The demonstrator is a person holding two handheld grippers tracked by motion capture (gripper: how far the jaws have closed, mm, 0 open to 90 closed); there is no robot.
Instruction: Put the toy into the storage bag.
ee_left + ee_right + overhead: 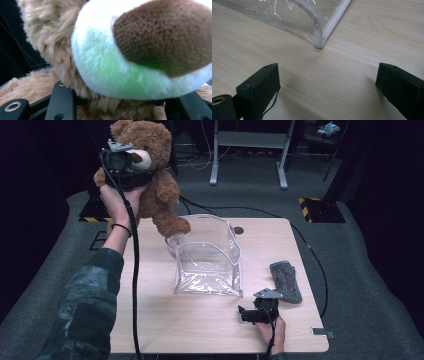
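A brown teddy bear (152, 175) hangs in the air above the table's far left corner, one foot over the rim of a clear plastic bag (207, 257) that stands open in the middle of the table. My left gripper (125, 170) is shut on the bear at its neck. In the left gripper view the bear's white muzzle and brown nose (160, 35) loom right above the jaws, which press into the fur. My right gripper (245, 314) rests open on the table near the bag's front right corner (319, 45), with bare wood between its jaws.
A grey sock (286, 281) lies on the wooden table (165, 330) to the right of the bag, just beyond the right gripper. Black cables run across the carpet and over the table. A metal stand (250, 150) is on the floor behind the table.
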